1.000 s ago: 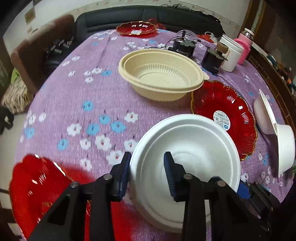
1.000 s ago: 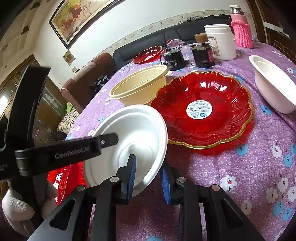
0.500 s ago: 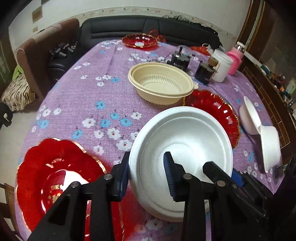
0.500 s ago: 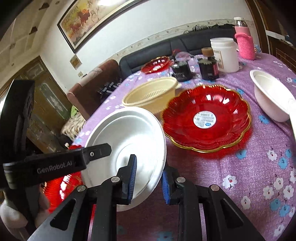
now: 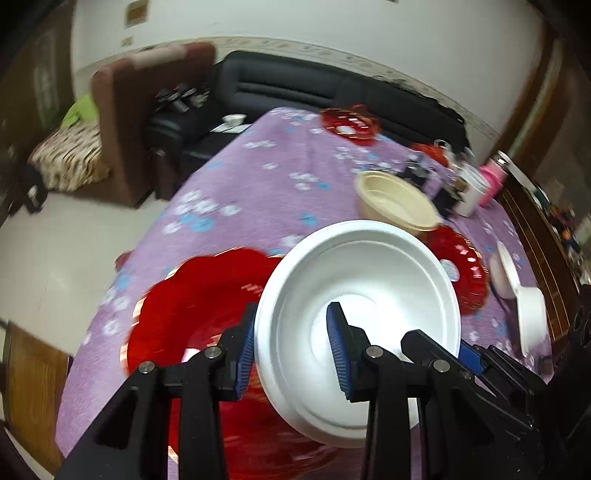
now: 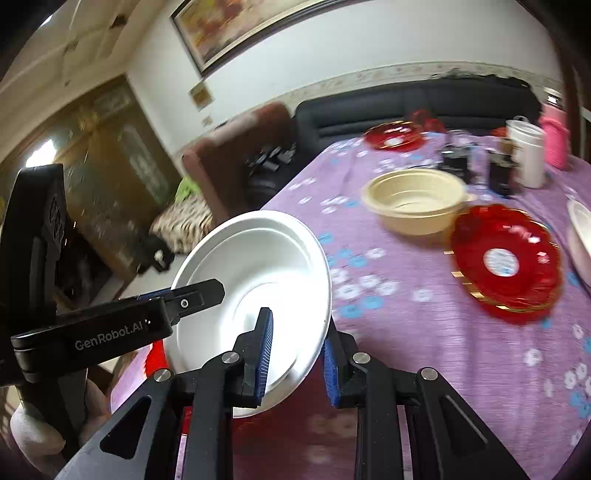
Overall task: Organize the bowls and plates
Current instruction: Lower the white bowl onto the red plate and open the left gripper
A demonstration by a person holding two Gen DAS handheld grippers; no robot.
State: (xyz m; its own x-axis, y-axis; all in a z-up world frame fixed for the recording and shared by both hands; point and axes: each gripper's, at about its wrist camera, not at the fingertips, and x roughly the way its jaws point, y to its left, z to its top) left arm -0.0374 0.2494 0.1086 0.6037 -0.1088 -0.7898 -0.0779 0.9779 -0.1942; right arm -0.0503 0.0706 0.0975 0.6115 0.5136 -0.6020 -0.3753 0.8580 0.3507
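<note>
- Three red plates (image 5: 207, 325) (image 6: 506, 260) (image 6: 393, 136) show, scalloped and glossy with gold rims: one under the raised bowl, one mid-table, one at the far edge.
- Bowls: one white bowl (image 5: 358, 317) in the air above the near red plate, one ribbed beige bowl (image 6: 413, 201) on the table, further white bowls (image 5: 517, 291) at the right edge.
- Left gripper (image 5: 291, 341) and right gripper (image 6: 295, 354) each clamp the white bowl's rim from opposite sides.
- The table (image 6: 424, 332) wears a purple flowered cloth; a black sofa (image 5: 314, 88), a brown chair (image 5: 147, 110) and a framed picture (image 6: 236, 26) stand behind.
</note>
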